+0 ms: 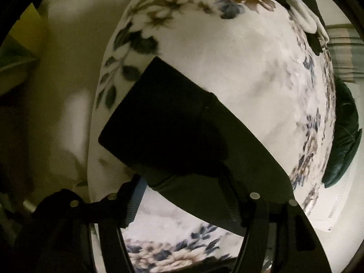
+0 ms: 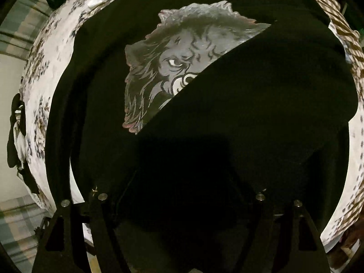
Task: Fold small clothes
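A floral bedspread [image 2: 34, 72] covers the bed under dim light. On it lies a black T-shirt [image 2: 95, 136] with a grey beast print [image 2: 163, 68], 1 side folded diagonally over the print. It looks light, limp and clingy; grip hems or shoulder seams. The right claw [image 2: 182, 170] is lost against dark cloth, so I cannot tell its state. The left claw [image 1: 163, 122] seems clamped on a black fold [image 1: 223, 159].

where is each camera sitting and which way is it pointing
Left wrist: on the left gripper, looking forward and down onto the floral bedsheet; one black finger fills the middle, the other hardly shows.
Right wrist: on the right gripper, looking down onto the black t-shirt with its gorilla print; finger bases show, tips lost in dark cloth.
Shared: the floral bedsheet.
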{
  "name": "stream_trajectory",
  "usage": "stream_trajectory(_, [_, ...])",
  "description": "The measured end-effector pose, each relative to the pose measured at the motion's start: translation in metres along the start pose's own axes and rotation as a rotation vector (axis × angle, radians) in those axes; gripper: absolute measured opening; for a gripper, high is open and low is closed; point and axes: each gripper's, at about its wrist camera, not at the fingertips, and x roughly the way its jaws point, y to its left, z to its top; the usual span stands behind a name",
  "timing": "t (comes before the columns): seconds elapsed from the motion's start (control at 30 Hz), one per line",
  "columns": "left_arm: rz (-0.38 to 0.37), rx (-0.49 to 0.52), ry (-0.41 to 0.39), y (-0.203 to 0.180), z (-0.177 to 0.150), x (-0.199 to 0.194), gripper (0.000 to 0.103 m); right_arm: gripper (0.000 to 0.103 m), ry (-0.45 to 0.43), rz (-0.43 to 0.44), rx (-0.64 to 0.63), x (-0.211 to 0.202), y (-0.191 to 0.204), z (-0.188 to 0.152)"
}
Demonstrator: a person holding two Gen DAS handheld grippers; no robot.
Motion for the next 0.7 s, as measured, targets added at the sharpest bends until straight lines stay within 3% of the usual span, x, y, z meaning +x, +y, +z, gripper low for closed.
stream_trajectory(0.07, [-0.007,0.002,-0.026,-0.001,-0.002,-0.002,0.054,0.076,0.007,0.012,0.007,0.000,0.002,-0.001])
stream_trajectory(0.1, [-0.007,0.010,-0.048,-0.001,0.000,-0.004,0.030,0.076,0.006,0.017,0.007,0.000,0.003,-0.002])
stream_trajectory(0.13, [-0.019,0.029,-0.069,-0.003,0.002,-0.005,0.021,0.076,0.004,0.017,0.003,-0.001,0.004,-0.003])
stream_trajectory(0.27, [-0.080,0.209,-0.212,-0.034,0.001,-0.031,0.015,0.076,0.007,0.018,-0.019,0.000,0.005,-0.008])
stream_trajectory(0.43, [-0.239,0.506,-0.329,-0.109,-0.036,-0.115,0.014,0.076,-0.004,0.033,-0.008,-0.003,-0.007,-0.012])
stream_trajectory(0.57, [-0.424,0.667,-0.281,-0.163,-0.094,-0.171,0.014,0.076,-0.018,0.072,0.068,-0.013,-0.031,-0.015])
stream_trajectory(0.7, [-0.556,0.814,-0.123,-0.202,-0.179,-0.190,0.014,0.076,-0.055,0.103,0.125,-0.035,-0.060,-0.018])
